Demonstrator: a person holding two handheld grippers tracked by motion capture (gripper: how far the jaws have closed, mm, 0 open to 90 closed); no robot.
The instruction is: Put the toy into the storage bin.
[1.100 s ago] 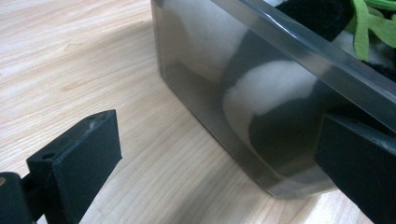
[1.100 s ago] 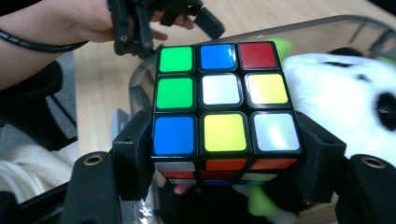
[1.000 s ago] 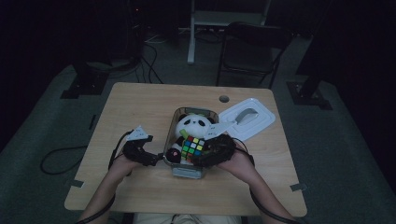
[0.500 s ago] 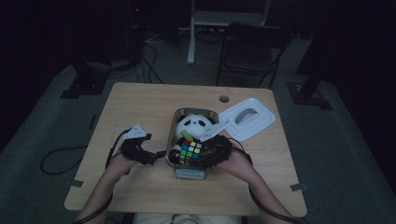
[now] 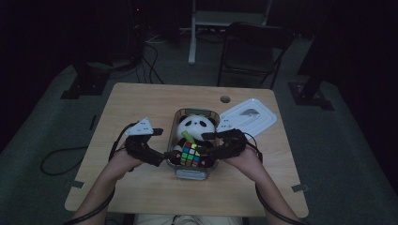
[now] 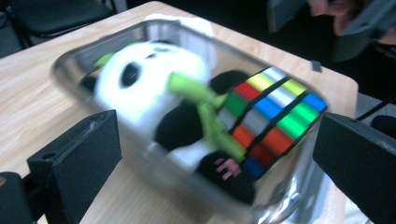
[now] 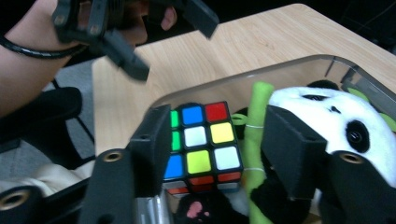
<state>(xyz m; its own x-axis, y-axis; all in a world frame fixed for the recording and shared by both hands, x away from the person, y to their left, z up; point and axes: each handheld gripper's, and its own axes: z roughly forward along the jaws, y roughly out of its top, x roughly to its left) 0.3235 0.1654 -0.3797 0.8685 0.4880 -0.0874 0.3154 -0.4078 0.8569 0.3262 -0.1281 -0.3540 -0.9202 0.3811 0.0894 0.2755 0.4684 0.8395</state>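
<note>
A clear plastic container (image 5: 192, 174) sits mid-table with a panda plush (image 5: 193, 126) and a colour cube (image 5: 191, 154) inside. My right gripper (image 5: 210, 149) reaches into the container from the right. In the right gripper view its jaws (image 7: 222, 149) straddle the cube (image 7: 205, 140) and have just been closing. The left jaw lies against the cube, while a gap with the panda's green bamboo (image 7: 254, 140) separates the other jaw from it. My left gripper (image 5: 164, 144) hovers open at the container's left wall. Its view, blurred, faces the panda (image 6: 144, 79) and cube (image 6: 271, 116).
The container's white lid (image 5: 247, 117) lies on the table at the back right. A round cable hole (image 5: 225, 99) sits near the far edge. A black chair (image 5: 251, 51) and a stand (image 5: 192, 33) are behind the table. Cables trail from both grippers.
The left gripper has risen and moved right, up to the container's left side. The right gripper has lifted slightly, and its jaws have narrowed around the cube.
</note>
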